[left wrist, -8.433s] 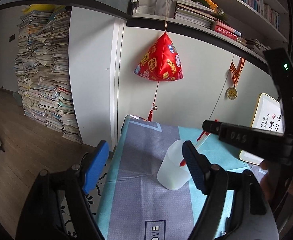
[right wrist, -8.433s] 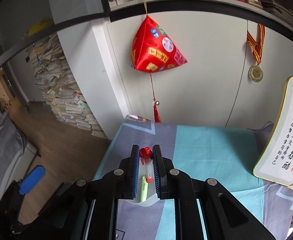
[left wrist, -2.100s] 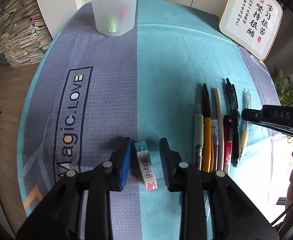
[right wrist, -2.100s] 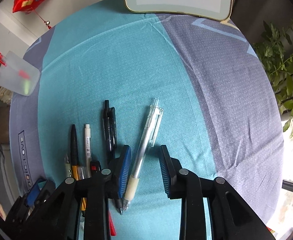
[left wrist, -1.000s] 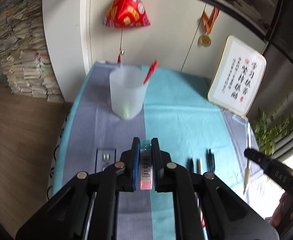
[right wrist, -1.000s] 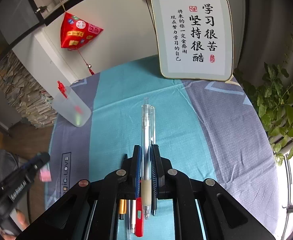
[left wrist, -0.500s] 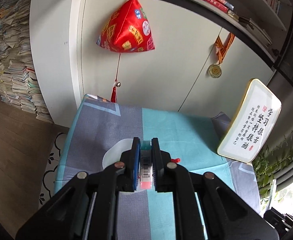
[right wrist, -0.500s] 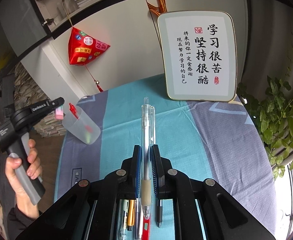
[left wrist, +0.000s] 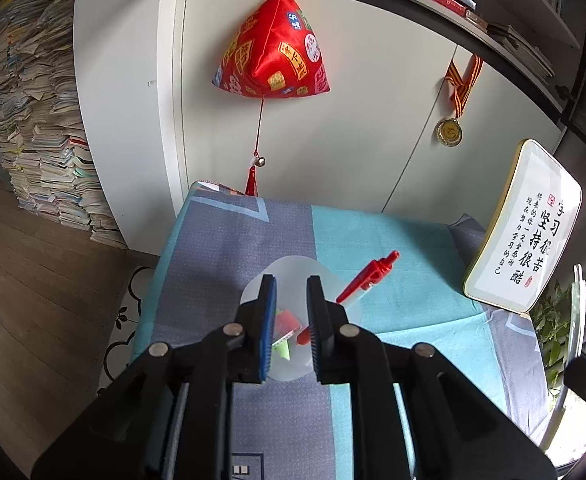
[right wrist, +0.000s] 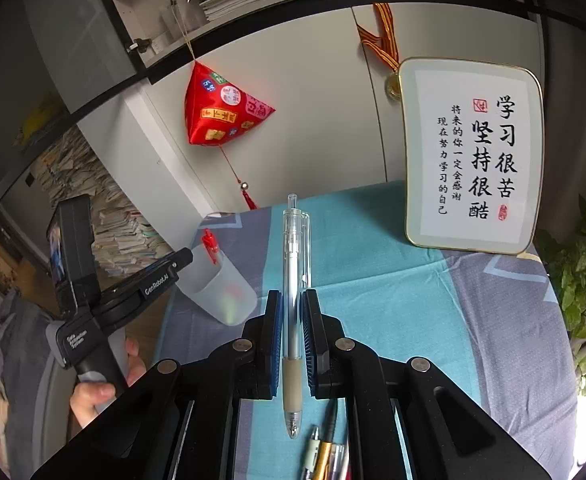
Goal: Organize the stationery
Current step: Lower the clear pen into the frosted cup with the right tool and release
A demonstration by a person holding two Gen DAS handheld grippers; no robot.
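My left gripper (left wrist: 291, 280) hangs right over the frosted plastic cup (left wrist: 293, 272), and its jaws are opening with nothing between the pads. The pink and green eraser (left wrist: 283, 330) lies inside the cup beside a red pen (left wrist: 367, 278) that leans out over the rim. My right gripper (right wrist: 291, 294) is shut on a clear pen (right wrist: 294, 240), held above the teal and grey tablecloth (right wrist: 393, 300). In the right wrist view, the cup (right wrist: 223, 292) stands at the left, with the left gripper (right wrist: 165, 274) held over it by a hand (right wrist: 93, 394).
A framed calligraphy board (right wrist: 473, 160) leans on the wall at the back right. Several more pens (right wrist: 327, 448) lie on the cloth under my right gripper. A plant (right wrist: 585, 280) stands off the right edge. A red ornament (left wrist: 271, 56) hangs above the table's far end.
The left jaws have parted and the eraser has left them and now lies in the cup. The right gripper has risen with the clear pen still gripped.
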